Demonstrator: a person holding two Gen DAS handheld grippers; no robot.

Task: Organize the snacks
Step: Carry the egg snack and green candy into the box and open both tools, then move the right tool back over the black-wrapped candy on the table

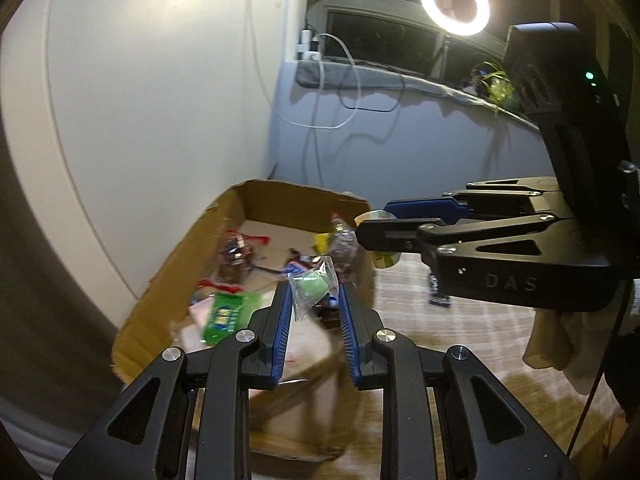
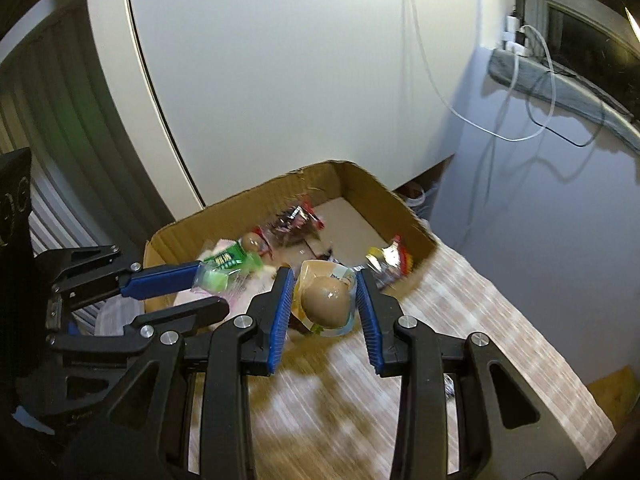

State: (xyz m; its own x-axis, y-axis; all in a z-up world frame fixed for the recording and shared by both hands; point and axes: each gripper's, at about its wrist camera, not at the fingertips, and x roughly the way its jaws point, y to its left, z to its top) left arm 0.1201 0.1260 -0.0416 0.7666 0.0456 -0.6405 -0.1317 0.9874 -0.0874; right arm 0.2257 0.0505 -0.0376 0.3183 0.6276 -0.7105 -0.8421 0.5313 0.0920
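Item one: my left gripper (image 1: 314,294), clenched on a clear-wrapped green sweet (image 1: 312,286), the wrapper pinched between my blue pads (image 1: 282,320) and sticking up past their tips

Item two: my right gripper (image 2: 324,294), clenched on a brown egg in a clear yellow-backed pack (image 2: 325,300), pack upright between the pads

Item three: open cardboard box (image 1: 176,264), just ahead of and below both sets of tips, holding loose snacks: a green packet (image 1: 224,314) nearest my left pads, red and silver wrappers (image 2: 294,222) farther in, a yellow-red packet (image 2: 386,262) beside my right tips

Item four: checked tablecloth (image 2: 460,320) under the box, blurred
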